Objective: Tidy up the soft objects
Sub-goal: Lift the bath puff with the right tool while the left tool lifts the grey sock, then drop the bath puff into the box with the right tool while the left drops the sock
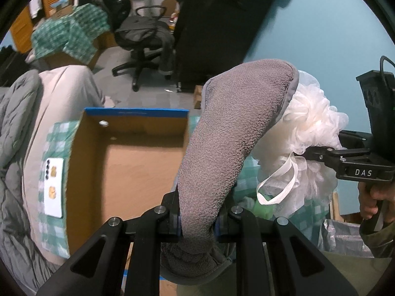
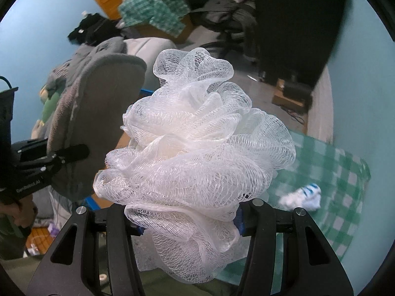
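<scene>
Slipper (image 1: 222,133), grey fleece, clamped at its narrow end between the nearly closed fingers of the left gripper (image 1: 197,224), toe rising toward one o'clock in the left wrist view. Seen again at nine o'clock in the right wrist view (image 2: 98,123), sole facing the camera. Just beside it, at three o'clock, white mesh bath pouf (image 2: 195,143), squeezed between the half-spread fingers of the right gripper (image 2: 188,224), its ribbon loop (image 1: 279,182) dangling. Person's hand (image 1: 372,197) wrapped around that gripper's handle. Below the slipper, at nine o'clock, open cardboard box (image 1: 138,162) with blue-taped rim. Beside the box at nine o'clock, white phone (image 1: 53,187) lying on green checked cloth (image 1: 56,135). At four o'clock in the right view, white and blue sock (image 2: 301,197) on the same cloth. Black office chair (image 1: 143,39) well apart at twelve o'clock.
</scene>
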Motion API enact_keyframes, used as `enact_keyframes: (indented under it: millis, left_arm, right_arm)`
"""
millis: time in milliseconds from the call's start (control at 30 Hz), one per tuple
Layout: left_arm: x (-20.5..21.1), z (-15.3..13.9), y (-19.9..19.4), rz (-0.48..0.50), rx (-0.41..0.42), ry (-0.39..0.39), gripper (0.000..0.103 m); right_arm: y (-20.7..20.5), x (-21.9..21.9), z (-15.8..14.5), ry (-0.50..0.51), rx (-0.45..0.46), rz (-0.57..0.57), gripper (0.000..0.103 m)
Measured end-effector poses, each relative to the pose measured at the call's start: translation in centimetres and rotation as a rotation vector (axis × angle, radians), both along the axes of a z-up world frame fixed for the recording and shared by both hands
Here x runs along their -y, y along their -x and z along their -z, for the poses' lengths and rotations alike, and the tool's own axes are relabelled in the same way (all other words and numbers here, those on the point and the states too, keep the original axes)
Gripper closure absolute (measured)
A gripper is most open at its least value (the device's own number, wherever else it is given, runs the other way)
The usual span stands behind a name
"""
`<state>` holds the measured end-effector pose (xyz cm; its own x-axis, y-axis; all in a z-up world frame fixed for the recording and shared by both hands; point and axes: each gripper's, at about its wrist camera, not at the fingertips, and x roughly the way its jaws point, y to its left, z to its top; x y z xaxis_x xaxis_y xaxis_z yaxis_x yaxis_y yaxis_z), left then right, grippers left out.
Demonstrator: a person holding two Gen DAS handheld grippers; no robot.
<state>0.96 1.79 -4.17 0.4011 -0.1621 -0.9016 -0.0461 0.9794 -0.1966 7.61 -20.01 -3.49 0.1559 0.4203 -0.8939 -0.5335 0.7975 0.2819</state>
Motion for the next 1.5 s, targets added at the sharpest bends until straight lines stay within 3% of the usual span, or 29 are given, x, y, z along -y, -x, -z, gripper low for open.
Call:
enact_keyframes:
  millis: [267, 567, 1267, 1500]
  left_arm:
    - [-3.8, 0.2, 1.7, -0.108, -0.006, 0.001, 0.085]
    - [-8.1, 2.3, 3.4, -0.214, -0.052, 0.007, 0.085]
    - [-12.7, 7.1, 4.7, -0.373, -0.158, 0.0, 0.081]
    - [-13.5, 6.7, 5.5, -0.428, -0.15, -0.021, 0.067]
  right_arm:
    - [-0.5, -5.1, 0.7, -0.006, -0.002, -0.102, 0.051]
    - [-0.6, -10.9, 1.7, -0.005, -0.008, -0.196, 0.051]
    - [-0.5, -20.4, 5.9, 0.095, -0.024, -0.33, 0.05]
    - [-0.6, -21.1, 6.0, 0.126, 0.0, -0.319, 0.024]
